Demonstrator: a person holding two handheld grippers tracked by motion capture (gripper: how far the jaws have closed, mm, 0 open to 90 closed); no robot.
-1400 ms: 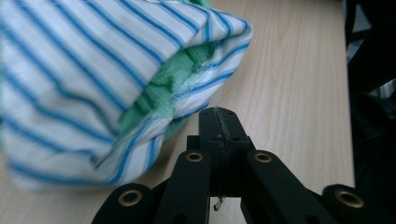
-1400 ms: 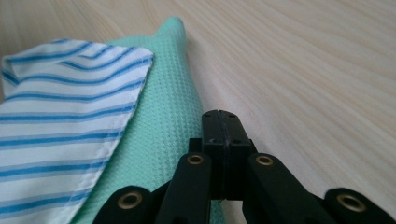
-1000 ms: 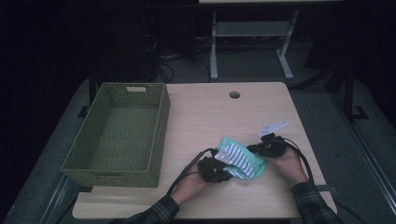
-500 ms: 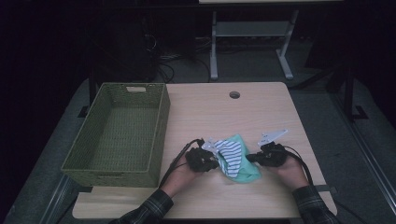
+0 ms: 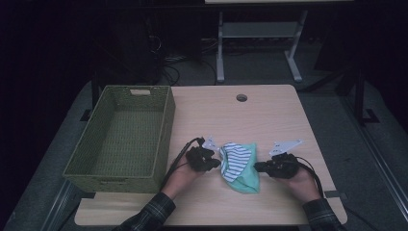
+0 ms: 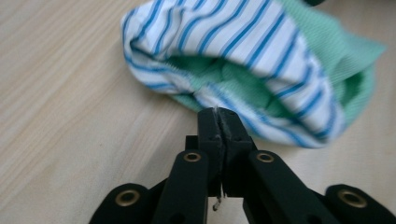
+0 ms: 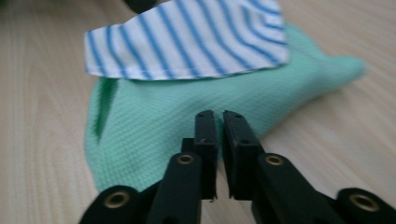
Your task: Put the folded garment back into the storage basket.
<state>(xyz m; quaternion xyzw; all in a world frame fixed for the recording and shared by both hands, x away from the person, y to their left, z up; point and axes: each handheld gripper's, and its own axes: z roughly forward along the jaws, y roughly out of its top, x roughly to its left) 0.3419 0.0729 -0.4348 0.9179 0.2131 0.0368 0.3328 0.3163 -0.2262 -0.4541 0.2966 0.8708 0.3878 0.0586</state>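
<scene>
My left gripper (image 5: 215, 161) is pinched tight on the near-left hem of the small green knitted garment with a blue-and-white striped cloth panel (image 5: 239, 166); in the left gripper view its jaws are pressed together with a sliver of the striped edge caught between the tips. The garment lies crumpled on the pale wooden table (image 5: 250, 115), toward the near edge, between my two hands, striped part to the left and far side, plain green part to the right and near side. My right gripper (image 5: 258, 167) sits at the garment's right side, its jaws almost together with a thin slit between them, the green fabric just behind the tips; I cannot tell whether they grip it. The green woven rectangular basket (image 5: 96, 159) stands at the table's left
</scene>
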